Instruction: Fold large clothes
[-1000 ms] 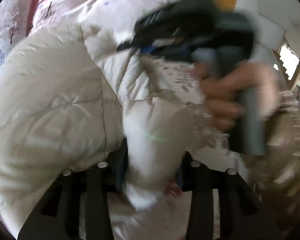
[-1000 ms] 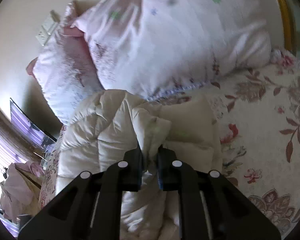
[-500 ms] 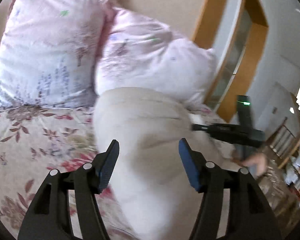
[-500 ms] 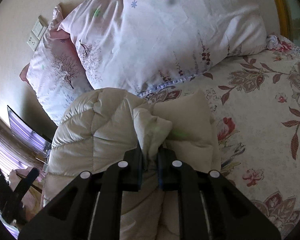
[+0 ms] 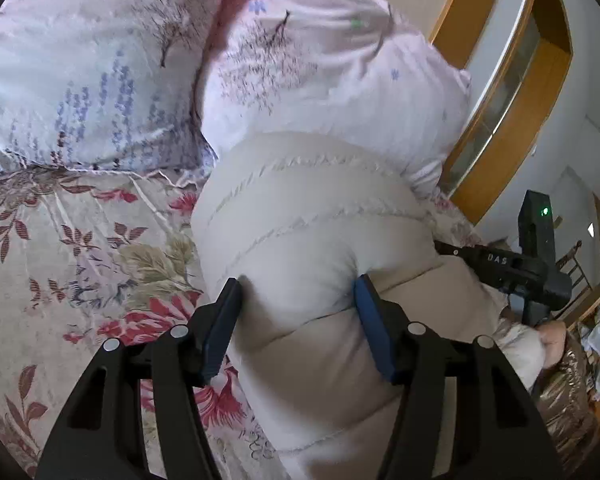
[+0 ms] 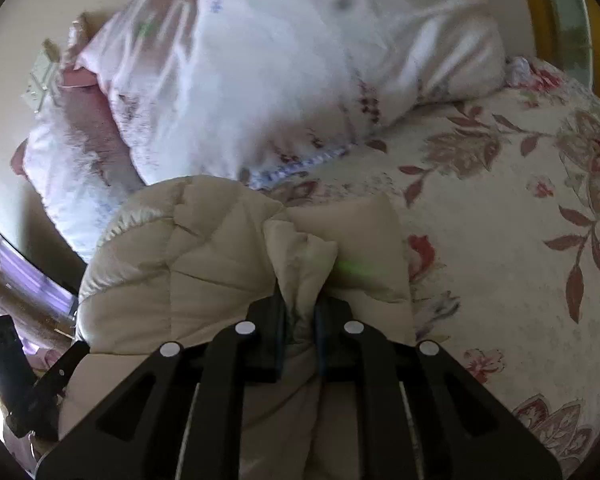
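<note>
1. Left wrist view: cream puffer jacket (image 5: 316,240) lies bunched on floral bedspread (image 5: 80,248), its far end against the pillows (image 5: 320,76).
2. Left gripper (image 5: 298,304) fingers apart, straddling jacket bulk; contact w/ fabric unclear.
3. Right gripper (image 6: 300,316) clamped on a jacket fold.
4. Advice: keep right pinch firm, close left deep on padding before lifting; puffy fabric likely slips.
5. Jacket's near end cut off; right view blurred.

A: Left gripper (image 5: 298,294)?
B: Jaws spread wide, pads pressing either side of a jacket (image 5: 312,216) bulge.
A: Right gripper (image 6: 301,316)?
B: Pinched tight on a jacket fold.
</note>
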Demonstrator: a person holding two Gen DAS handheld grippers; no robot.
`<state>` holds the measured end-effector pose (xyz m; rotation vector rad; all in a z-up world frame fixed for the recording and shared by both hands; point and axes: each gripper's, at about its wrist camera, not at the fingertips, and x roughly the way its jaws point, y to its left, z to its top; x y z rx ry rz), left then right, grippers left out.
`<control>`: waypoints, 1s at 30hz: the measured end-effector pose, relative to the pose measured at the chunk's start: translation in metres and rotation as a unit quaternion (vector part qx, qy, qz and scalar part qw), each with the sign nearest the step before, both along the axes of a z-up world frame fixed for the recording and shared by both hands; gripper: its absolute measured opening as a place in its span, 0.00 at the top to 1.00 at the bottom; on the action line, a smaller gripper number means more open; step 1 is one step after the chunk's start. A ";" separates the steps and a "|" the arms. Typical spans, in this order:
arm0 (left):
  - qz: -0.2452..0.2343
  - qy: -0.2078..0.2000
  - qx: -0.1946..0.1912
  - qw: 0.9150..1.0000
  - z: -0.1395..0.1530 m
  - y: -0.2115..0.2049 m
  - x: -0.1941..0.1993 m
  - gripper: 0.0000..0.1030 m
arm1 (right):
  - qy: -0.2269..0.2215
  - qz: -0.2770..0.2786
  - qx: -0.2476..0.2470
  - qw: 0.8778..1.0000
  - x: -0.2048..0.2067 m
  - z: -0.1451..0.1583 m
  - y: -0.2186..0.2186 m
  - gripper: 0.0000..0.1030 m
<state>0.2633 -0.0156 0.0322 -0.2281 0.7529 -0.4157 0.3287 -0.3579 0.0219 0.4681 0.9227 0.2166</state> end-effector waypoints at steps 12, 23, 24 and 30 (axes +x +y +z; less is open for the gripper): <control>-0.020 0.051 -0.018 0.998 -0.030 -0.005 0.030 0.37 | 0.024 -0.013 0.003 1.000 0.011 -0.020 -0.011 0.88; -0.024 0.064 -0.024 0.997 -0.036 -0.005 0.035 0.33 | 0.002 -0.027 0.035 0.999 -0.013 -0.002 -0.033 0.61; -0.024 0.065 -0.026 0.997 -0.036 -0.004 0.035 0.33 | -0.006 -0.029 0.047 0.998 -0.022 0.006 -0.039 0.54; -0.020 0.070 -0.028 0.997 -0.037 -0.003 0.035 0.32 | -0.013 0.011 0.083 0.996 -0.046 0.022 -0.038 0.43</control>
